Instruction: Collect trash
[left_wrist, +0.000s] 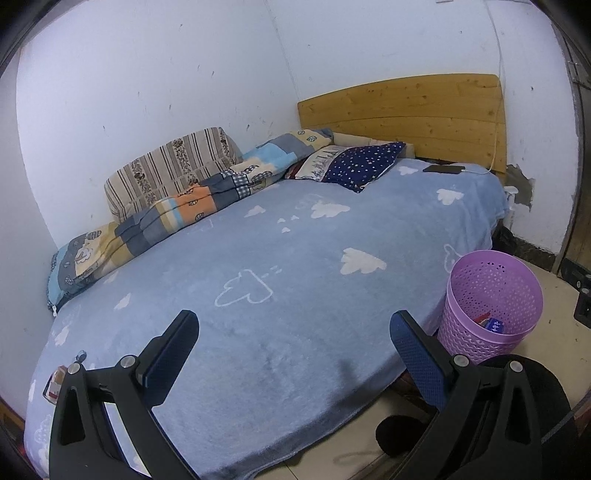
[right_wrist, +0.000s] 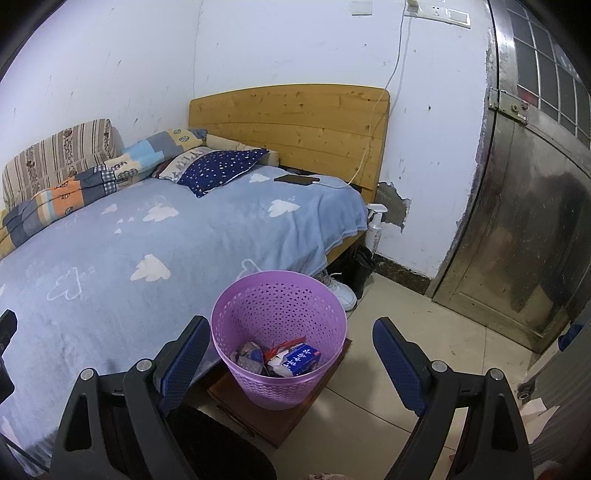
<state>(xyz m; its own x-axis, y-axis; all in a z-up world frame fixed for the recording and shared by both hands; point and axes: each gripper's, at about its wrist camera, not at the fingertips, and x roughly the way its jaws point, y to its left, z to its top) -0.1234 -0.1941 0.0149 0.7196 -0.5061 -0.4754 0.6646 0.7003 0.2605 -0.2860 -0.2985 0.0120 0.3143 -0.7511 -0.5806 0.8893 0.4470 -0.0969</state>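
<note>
Trash (right_wrist: 284, 356) lies in the bottom of the purple basket (right_wrist: 258, 314): a blue-and-white carton (right_wrist: 301, 360) resting on its side, its long axis running up toward the right, with crumpled wrappers (right_wrist: 251, 356) heaped beside it. From the right wrist view, the basket stands upright on a dark wooden board (right_wrist: 273, 413) on the tiled floor, close against the side of the bed (right_wrist: 110, 236). The right tool (right_wrist: 290, 360) hangs before it, jaws wide and empty, the basket showing between them. Further back a phone (right_wrist: 297, 180) on a white cable rests near the wooden headboard (right_wrist: 295, 122), a spray bottle (right_wrist: 375, 225) and shoes (right_wrist: 343, 291) stand at the bed's corner, and a metal door (right_wrist: 517, 221) fills the right.

From the left wrist view, the left tool (left_wrist: 295, 349) is spread wide over the blue cloud blanket (left_wrist: 258, 258), holding nothing. A small red-and-white pack (left_wrist: 55, 384) lies on the blanket at the left edge, partly hidden by the tool's left arm; its direction I cannot tell. The basket (left_wrist: 491, 295) sits right of the bed, just beyond the right finger. A folded quilt (left_wrist: 166, 210) and pillows (left_wrist: 362, 160) line the wall.
</note>
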